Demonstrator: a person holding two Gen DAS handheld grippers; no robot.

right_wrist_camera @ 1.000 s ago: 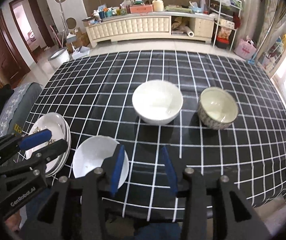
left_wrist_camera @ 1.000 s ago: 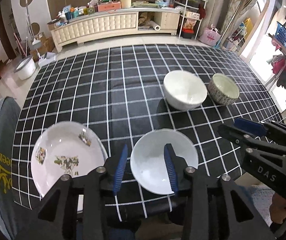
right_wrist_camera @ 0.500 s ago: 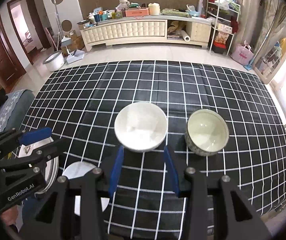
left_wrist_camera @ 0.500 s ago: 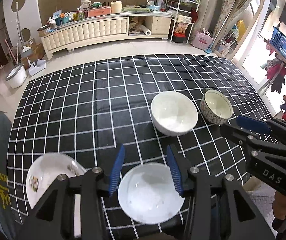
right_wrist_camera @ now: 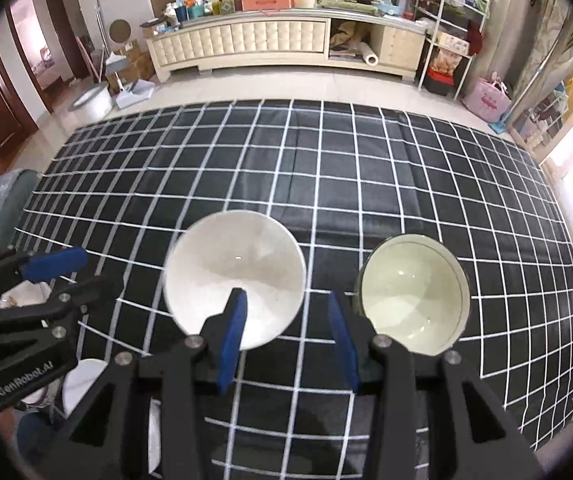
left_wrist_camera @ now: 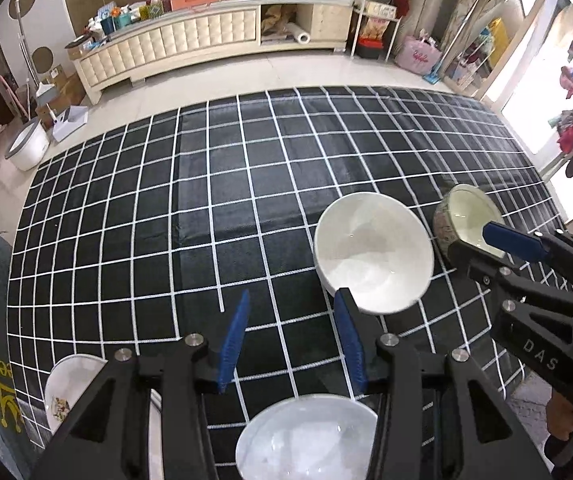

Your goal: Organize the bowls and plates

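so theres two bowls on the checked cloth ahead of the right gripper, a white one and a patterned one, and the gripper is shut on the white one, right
Not quite. The right gripper is open and holds nothing: in the right wrist view its blue fingers stand apart above the cloth. The white bowl and the patterned bowl sit ahead of it as you say.

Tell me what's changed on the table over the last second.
Both tongs, left and right, moved forward over the checked tablecloth, away from the plate and near white bowl, toward the large white bowl and patterned bowl. Nothing was gripped; the dishes stayed put.
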